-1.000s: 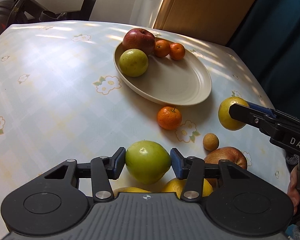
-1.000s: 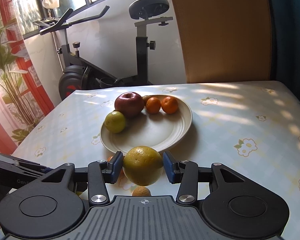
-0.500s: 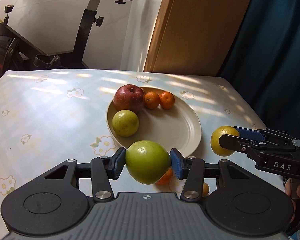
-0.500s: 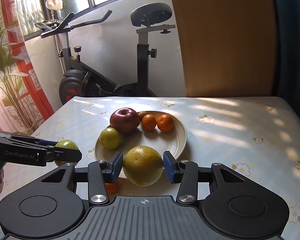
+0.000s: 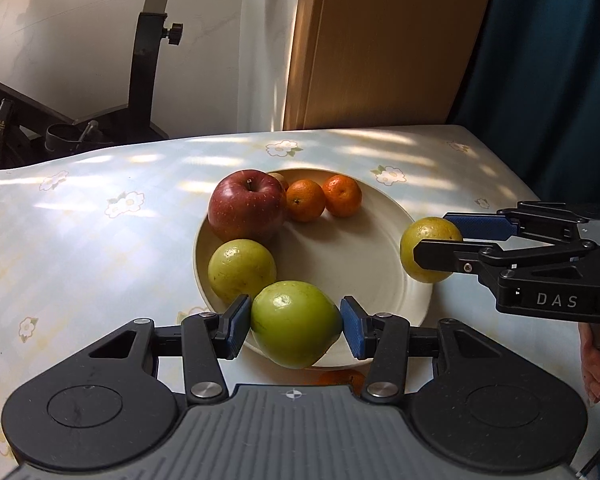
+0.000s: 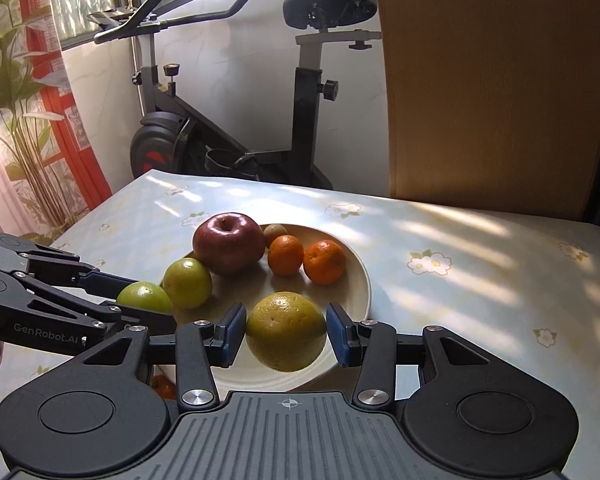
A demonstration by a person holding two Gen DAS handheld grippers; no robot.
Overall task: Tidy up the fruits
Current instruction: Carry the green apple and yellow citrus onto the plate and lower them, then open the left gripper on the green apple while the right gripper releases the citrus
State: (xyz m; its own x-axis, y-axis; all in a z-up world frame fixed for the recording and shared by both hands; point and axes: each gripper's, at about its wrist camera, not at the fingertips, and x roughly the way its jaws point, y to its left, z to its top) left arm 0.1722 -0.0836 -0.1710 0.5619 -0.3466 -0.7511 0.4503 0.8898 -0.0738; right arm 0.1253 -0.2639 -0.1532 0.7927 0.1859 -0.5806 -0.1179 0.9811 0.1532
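My left gripper (image 5: 296,326) is shut on a green apple (image 5: 296,322) and holds it over the near rim of the cream plate (image 5: 364,256). My right gripper (image 6: 286,336) is shut on a yellow-green citrus fruit (image 6: 286,336), held over the plate's near right edge (image 6: 360,280). The plate holds a red apple (image 5: 246,210), a yellow-green fruit (image 5: 242,270), two tangerines (image 5: 306,200) and a small brown fruit (image 6: 275,234). The right gripper with its fruit (image 5: 430,250) shows in the left wrist view; the left gripper's apple (image 6: 144,298) shows in the right wrist view.
A tangerine (image 5: 338,378) lies on the flowered tablecloth (image 5: 100,240) below the left gripper. An exercise bike (image 6: 228,128) stands beyond the table's far edge, a wooden panel (image 6: 492,80) behind it, a dark curtain (image 5: 548,60) at the right.
Both grippers have moved forward and lower toward the plate, each still holding its fruit. The fruits on the table have dropped out of view beneath them.
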